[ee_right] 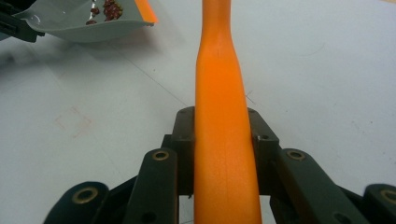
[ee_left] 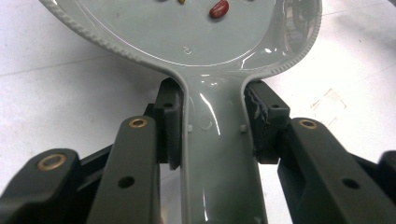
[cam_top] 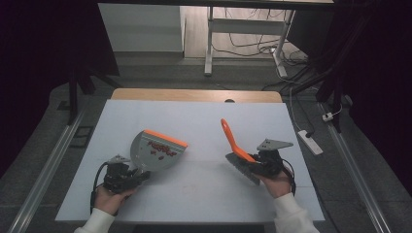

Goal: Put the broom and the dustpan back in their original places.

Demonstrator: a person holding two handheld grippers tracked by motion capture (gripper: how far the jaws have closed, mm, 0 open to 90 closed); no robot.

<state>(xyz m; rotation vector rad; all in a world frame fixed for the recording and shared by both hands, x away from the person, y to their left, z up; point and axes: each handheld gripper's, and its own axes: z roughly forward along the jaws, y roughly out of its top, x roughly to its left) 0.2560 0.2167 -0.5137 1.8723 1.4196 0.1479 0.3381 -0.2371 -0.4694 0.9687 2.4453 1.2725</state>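
A grey dustpan [cam_top: 154, 149] with an orange front lip is held just above the white table by my left gripper [cam_top: 137, 174], which is shut on its handle [ee_left: 212, 154]. Small red beans [cam_top: 160, 148] lie inside the pan, and one bean [ee_left: 219, 8] is seen close up. My right gripper [cam_top: 253, 163] is shut on a hand brush; its orange handle [cam_top: 230, 136] slants up and away, and its grey head [cam_top: 243, 168] points down at the table. The orange handle [ee_right: 219, 116] runs between the right jaws, with the dustpan [ee_right: 79, 21] farther off.
The white table top [cam_top: 204, 194] ends at a wooden strip [cam_top: 194, 95] at the back. Beyond it are desk legs [cam_top: 209, 43] and loose cables on the floor. A white power strip [cam_top: 311, 141] lies off the right edge.
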